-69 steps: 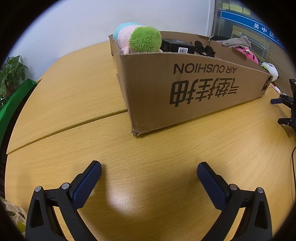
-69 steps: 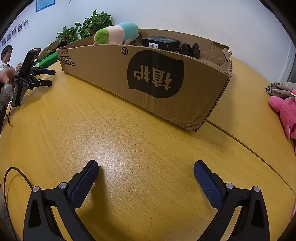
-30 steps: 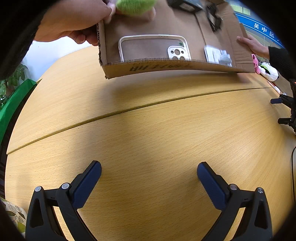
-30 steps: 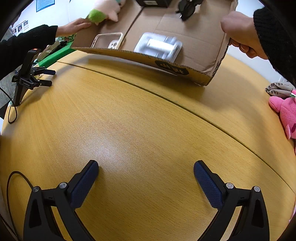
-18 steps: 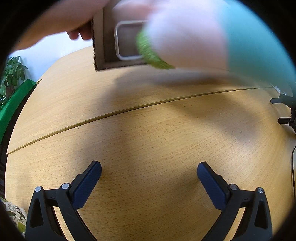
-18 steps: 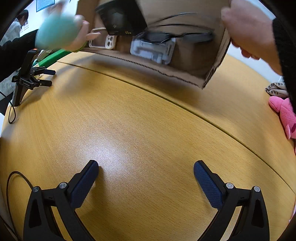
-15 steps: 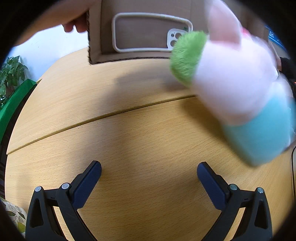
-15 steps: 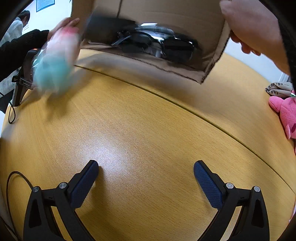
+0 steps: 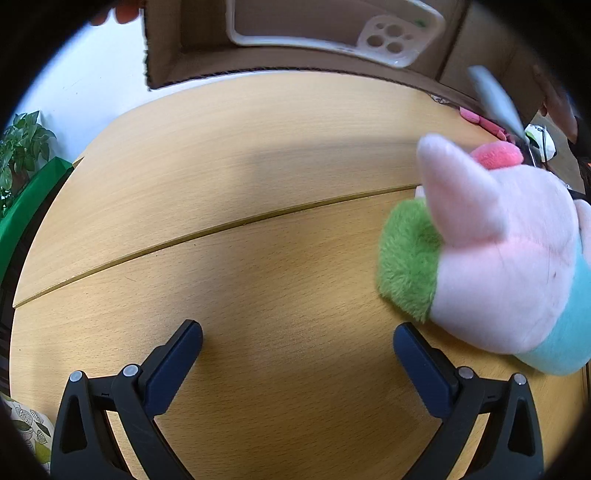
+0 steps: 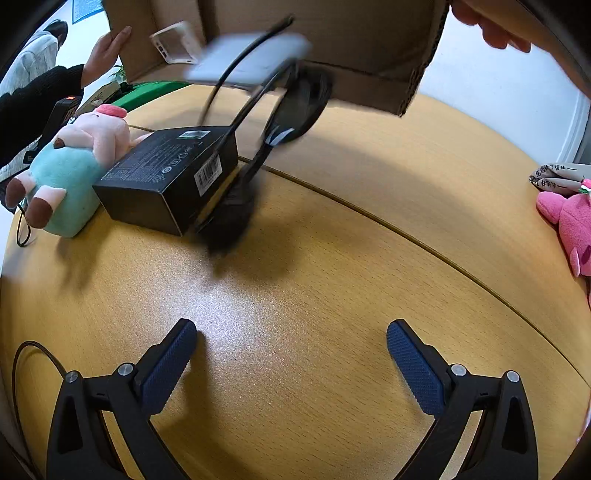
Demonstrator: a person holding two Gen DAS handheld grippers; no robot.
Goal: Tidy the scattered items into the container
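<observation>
Bare hands hold the cardboard box (image 9: pixel 184 48) (image 10: pixel 369 55) tipped up above the wooden table. A pink, green and teal plush toy (image 9: pixel 495 254) (image 10: pixel 70 170) lies on the table. A black carton (image 10: pixel 170 181) lies beside it. Black sunglasses (image 10: pixel 280 118) and a grey packet (image 10: pixel 251 62) are blurred in mid-fall. A white phone case (image 9: pixel 332 33) (image 10: pixel 177 42) still sits in the box. My left gripper (image 9: pixel 297 354) and right gripper (image 10: pixel 291 350) are open and empty, low over the table.
A pink plush (image 10: pixel 569 225) and papers lie at the table's right edge. A phone stand (image 10: pixel 55 122) and a cable (image 10: pixel 22 354) are at the left. A green bin and plant (image 9: pixel 22 173) stand beyond the table. A second person's arm reaches to the box.
The box was lifted off the table and tipped over. The plush and black carton dropped onto the table; sunglasses and packet are falling out. Both grippers stayed still.
</observation>
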